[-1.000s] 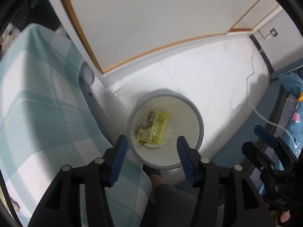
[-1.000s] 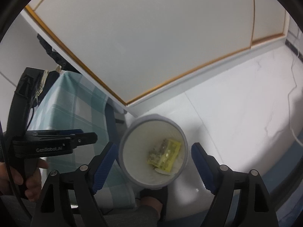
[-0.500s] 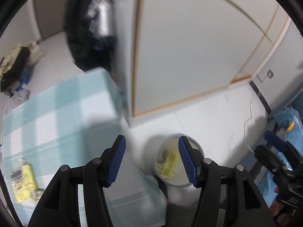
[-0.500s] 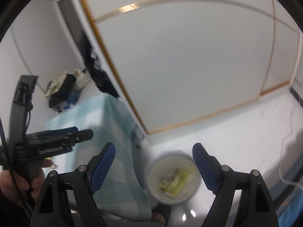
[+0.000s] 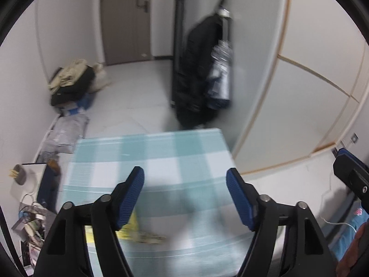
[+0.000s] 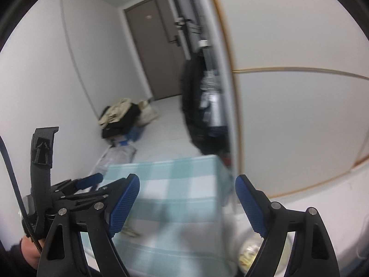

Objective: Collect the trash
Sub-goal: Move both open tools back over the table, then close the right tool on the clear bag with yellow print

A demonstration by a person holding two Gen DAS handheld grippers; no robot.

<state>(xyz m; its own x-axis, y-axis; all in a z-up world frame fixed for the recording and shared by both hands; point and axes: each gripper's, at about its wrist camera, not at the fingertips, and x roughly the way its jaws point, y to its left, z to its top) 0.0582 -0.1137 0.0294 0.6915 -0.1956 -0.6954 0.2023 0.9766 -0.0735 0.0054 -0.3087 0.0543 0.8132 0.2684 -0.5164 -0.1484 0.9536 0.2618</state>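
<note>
Yellow wrapper (image 5: 129, 230): crumpled trash lying flat on the checked tablecloth (image 5: 175, 161), blurred, with a brownish torn end trailing toward the middle of the left wrist view.
Bearing from left gripper (image 5: 185, 182): below and to the left of the gap between the blue pads, partly hidden behind the left-hand pad (image 5: 129, 198); it is nearer the camera than the fingertips, so the fingers already reach past it.
Long axis: as far as the blur allows, it runs crosswise, roughly along the line from one pad to the other, not along the fingers.
Left jaws: spread wide, nothing between them.
Right gripper (image 6: 187, 192): jaws also wide apart and empty; it hangs over the same cloth, toward the table's right edge.
Wrapper from right gripper: only a pale scrap (image 6: 130, 232) shows low and left of its gap, just past the left pad; too blurred to be sure it is the same piece.
Nearer tool: judged to be the left one, since the wrapper sits almost under its left finger, while the right one would have to cross over.
Bin (image 6: 260, 254): pale round tub on the floor, low and right of the right jaws, mostly hidden behind the right finger, with something yellowish inside.
Coming move, as a judgement: the left tool needs to draw back and shift left, then drop, so the pads straddle the wrapper's short side.
Risk: closing where it stands now would pinch only cloth.
</note>
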